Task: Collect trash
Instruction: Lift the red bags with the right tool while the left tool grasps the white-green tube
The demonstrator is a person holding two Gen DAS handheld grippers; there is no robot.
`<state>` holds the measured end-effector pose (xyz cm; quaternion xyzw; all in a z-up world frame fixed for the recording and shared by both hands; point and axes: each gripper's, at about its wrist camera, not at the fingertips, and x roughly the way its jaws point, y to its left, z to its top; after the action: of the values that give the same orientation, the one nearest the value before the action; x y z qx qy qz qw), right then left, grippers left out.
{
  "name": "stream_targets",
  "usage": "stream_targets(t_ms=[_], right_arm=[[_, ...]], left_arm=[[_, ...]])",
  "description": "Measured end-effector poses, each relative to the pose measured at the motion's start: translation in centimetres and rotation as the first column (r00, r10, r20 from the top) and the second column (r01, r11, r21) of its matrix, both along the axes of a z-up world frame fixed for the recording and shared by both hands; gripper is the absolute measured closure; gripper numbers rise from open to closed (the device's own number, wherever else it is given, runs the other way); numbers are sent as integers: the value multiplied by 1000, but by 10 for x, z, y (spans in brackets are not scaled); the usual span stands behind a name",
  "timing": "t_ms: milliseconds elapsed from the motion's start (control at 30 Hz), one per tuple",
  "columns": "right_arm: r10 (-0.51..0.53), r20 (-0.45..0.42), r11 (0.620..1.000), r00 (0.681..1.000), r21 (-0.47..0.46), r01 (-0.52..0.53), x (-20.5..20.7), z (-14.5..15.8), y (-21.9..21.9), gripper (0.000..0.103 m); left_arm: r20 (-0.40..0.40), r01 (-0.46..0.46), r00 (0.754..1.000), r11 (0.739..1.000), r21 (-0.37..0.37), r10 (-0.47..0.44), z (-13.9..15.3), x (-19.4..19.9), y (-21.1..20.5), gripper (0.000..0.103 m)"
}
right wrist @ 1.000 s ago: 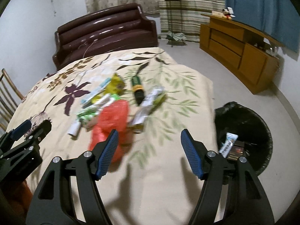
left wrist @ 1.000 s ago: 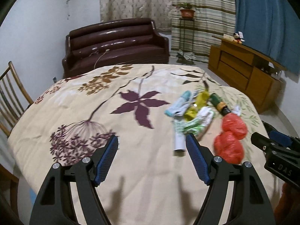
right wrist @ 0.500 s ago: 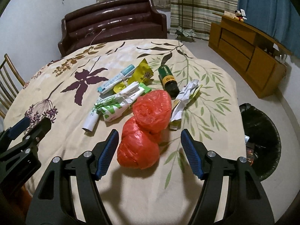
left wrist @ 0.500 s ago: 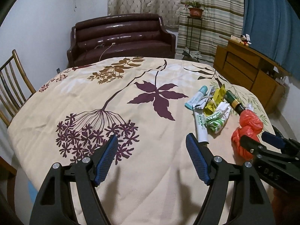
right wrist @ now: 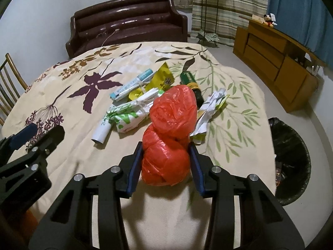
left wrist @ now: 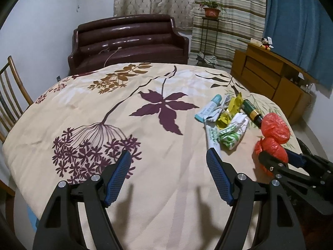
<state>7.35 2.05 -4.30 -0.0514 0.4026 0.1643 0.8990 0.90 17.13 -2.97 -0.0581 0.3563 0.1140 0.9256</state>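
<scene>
Two downward-tilted wrist views, shared tabletop [left wrist: 166, 187]

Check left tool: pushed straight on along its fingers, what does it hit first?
Most likely just the floral tablecloth. The left tool stands open and angled down at bare cloth, nothing between its fingers. The rolled white wrapper lies just beyond its right finger, probably off the line; depth is unclear.
</scene>
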Motion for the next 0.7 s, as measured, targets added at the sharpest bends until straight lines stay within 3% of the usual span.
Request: stream_targets(t_ms=[467,700], right_arm=[[-83,12,996,996,31,82,11,8,-48,62],[-102,-3,994,995,42,102,18,3,-60,62]], left_arm=[[-61,73,995,997,0,-73,-12,32,-28,30],[-136,99,986,995,14,-96,-25,53,-30,31]])
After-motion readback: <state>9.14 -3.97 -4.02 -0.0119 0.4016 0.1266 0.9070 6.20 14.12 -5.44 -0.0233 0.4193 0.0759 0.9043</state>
